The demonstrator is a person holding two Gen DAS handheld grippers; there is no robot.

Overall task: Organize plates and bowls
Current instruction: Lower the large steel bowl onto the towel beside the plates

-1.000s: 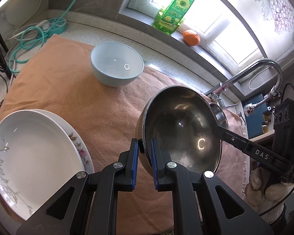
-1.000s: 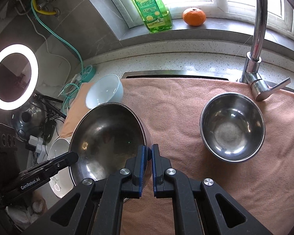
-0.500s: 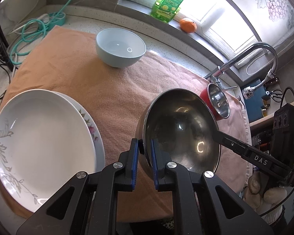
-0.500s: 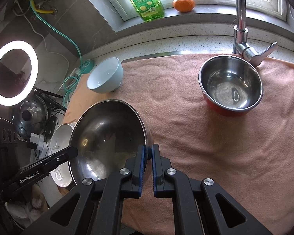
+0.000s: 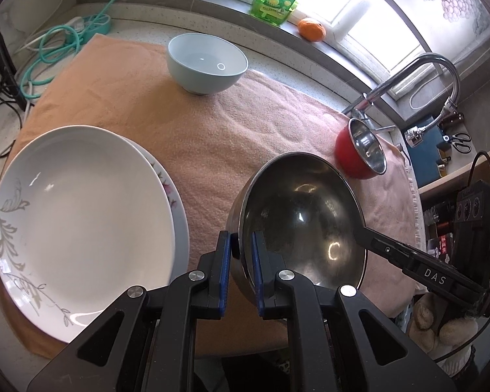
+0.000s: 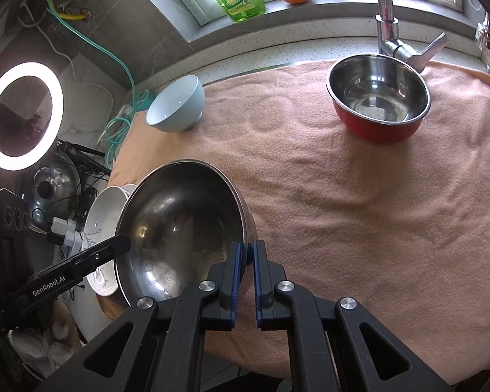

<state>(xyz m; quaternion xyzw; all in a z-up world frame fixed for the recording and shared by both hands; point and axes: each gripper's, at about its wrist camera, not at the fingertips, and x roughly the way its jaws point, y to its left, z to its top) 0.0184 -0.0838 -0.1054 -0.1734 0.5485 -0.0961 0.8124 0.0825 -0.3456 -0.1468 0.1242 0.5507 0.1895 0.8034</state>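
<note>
The steel bowl (image 5: 300, 219) hangs tilted above the pink towel (image 5: 212, 124) near the counter's front edge, held at two spots on its rim. The left gripper (image 5: 241, 254) has its fingers clamped on the rim's near-left part: one blue pad lies outside the wall, the other inside the hollow. The right gripper (image 6: 249, 258) is likewise clamped on the opposite rim, one pad inside, one outside, with the thin steel edge pinched between them. In the left view the right gripper's finger (image 5: 408, 258) reaches in from the right and meets the bowl's far-right rim; in the right view the left gripper's finger (image 6: 81, 261) comes in from the left.

Just left of the bowl two stacked plates (image 5: 81, 222) rest on the towel. A pale blue bowl (image 5: 207, 62) stands at the far side, well apart. A red bowl (image 6: 379, 101) with a steel inside sits beside the tap (image 6: 387, 16).
</note>
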